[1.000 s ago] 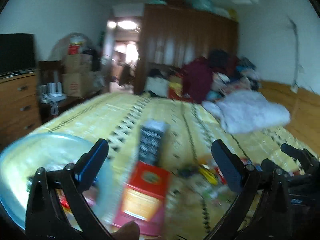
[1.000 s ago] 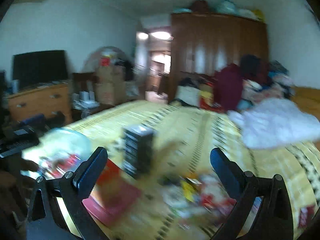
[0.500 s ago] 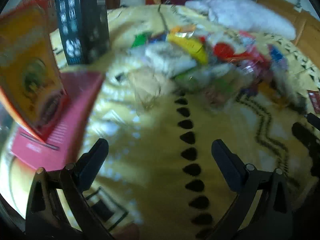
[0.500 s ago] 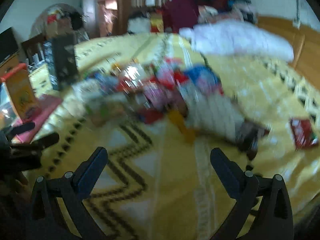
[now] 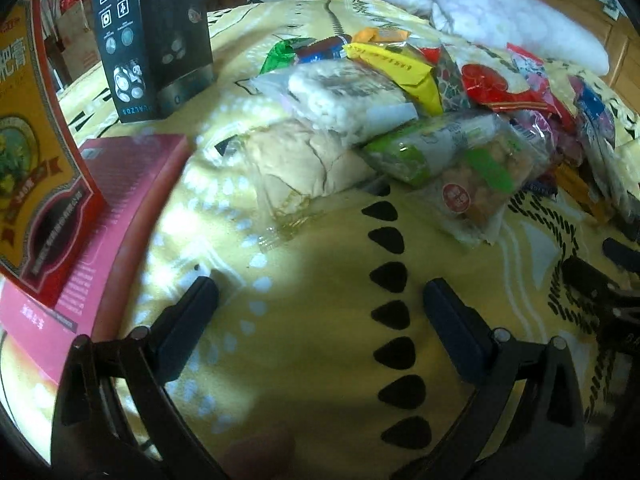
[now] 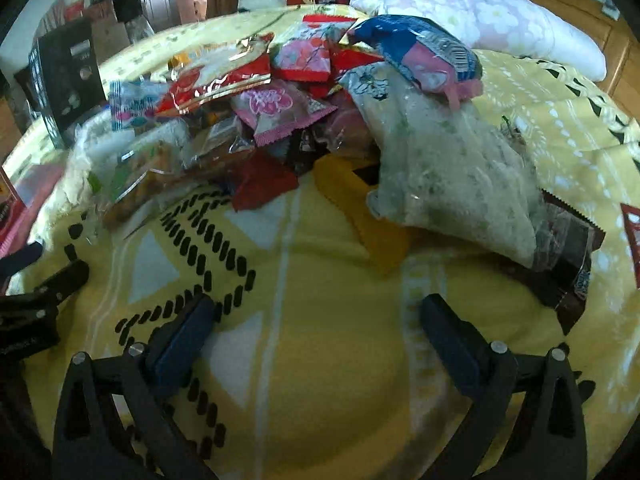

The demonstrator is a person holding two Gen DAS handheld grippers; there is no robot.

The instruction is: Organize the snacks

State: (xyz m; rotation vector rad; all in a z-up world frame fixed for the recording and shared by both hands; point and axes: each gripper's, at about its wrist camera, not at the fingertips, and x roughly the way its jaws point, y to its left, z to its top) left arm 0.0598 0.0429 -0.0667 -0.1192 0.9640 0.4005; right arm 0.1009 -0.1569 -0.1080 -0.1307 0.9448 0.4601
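A heap of snack packets (image 5: 420, 92) lies on a yellow patterned blanket (image 5: 320, 360); it also shows in the right wrist view (image 6: 320, 92). Nearest my left gripper (image 5: 320, 296) are a pale bread packet (image 5: 304, 160) and a green-labelled packet (image 5: 460, 152). My left gripper is open and empty, low over the blanket short of the heap. My right gripper (image 6: 320, 312) is open and empty, short of a large clear bag (image 6: 452, 168) and an orange packet (image 6: 360, 208).
A black box (image 5: 156, 36) stands at the back left, a red-and-yellow box (image 5: 36, 160) stands on a flat pink box (image 5: 100, 224) at the left. A white quilt (image 6: 480, 20) lies behind the heap. The other gripper shows at the right edge (image 5: 600, 288).
Both grippers have tipped down from facing the room and moved in low toward the snack heap. Both stay open.
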